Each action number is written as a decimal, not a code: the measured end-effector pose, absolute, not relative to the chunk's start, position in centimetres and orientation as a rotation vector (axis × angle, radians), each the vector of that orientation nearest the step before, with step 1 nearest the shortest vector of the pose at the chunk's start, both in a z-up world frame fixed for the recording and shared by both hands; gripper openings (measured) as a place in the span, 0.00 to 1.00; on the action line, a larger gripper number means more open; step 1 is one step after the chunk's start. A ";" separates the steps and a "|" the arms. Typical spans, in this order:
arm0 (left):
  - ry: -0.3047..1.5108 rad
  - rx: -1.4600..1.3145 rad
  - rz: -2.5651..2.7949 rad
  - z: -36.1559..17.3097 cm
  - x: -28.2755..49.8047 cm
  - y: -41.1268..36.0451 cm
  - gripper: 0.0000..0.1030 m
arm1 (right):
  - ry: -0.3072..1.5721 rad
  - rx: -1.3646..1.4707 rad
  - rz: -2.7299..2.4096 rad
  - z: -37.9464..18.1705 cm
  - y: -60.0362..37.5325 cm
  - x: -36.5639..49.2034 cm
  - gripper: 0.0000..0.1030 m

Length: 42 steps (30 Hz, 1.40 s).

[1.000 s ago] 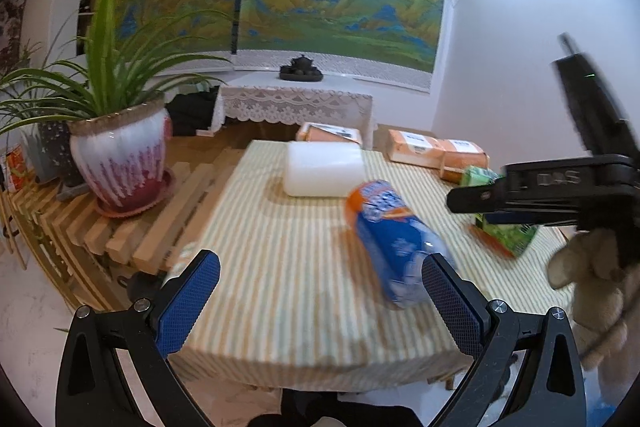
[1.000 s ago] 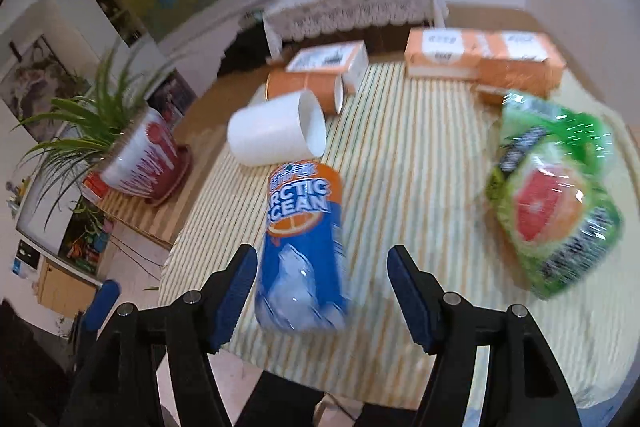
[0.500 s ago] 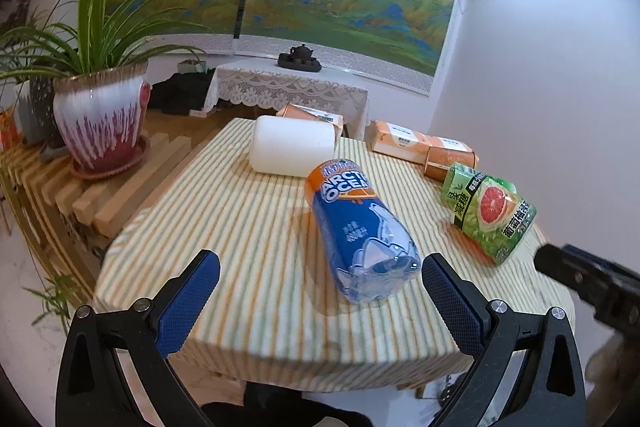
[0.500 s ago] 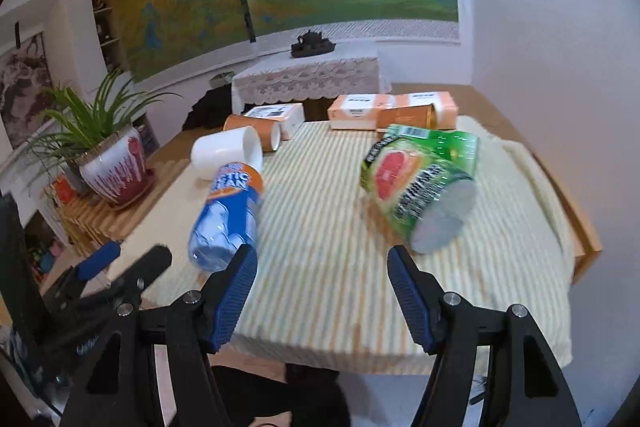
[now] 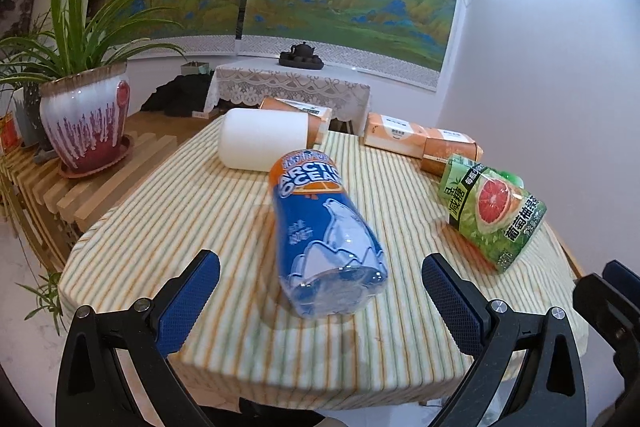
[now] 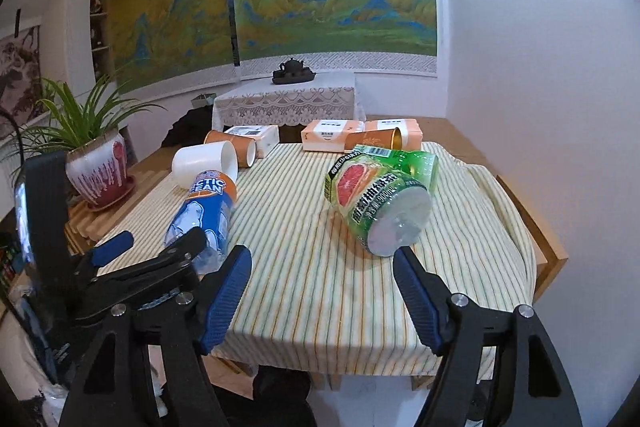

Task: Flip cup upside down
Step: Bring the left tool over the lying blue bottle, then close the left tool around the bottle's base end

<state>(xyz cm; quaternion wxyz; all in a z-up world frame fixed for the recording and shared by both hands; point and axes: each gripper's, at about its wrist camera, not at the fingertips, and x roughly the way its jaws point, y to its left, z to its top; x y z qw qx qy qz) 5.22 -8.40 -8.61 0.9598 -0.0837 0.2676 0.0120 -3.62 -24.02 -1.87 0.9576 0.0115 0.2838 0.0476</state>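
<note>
The white cup (image 5: 264,139) is lying on its side at the far left of the striped desk (image 5: 192,219), plain and unmarked, its mouth facing an orange cup (image 6: 232,147) just behind it. Just nearer than the white cup, a blue bottle (image 5: 324,239) reading "ARCTIC OCEAN" is lying flat. To the right of the white cup, a green grapefruit-label bottle (image 6: 376,199) is lying. Both the left tongs (image 5: 320,291) and right tongs (image 6: 322,291) are standing apart, holding nothing.

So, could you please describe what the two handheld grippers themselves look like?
Both the left gripper and the right gripper have matte black frames with triangular cut-outs, silver screw heads, and two fingers faced with blue, finely textured pads. No cables, sleeves or legible markings show.
</note>
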 end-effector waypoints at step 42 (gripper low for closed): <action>0.497 -0.161 0.009 -11.0 7.0 -7.4 0.69 | 0.583 0.061 0.072 -2.3 -25.2 -3.1 0.68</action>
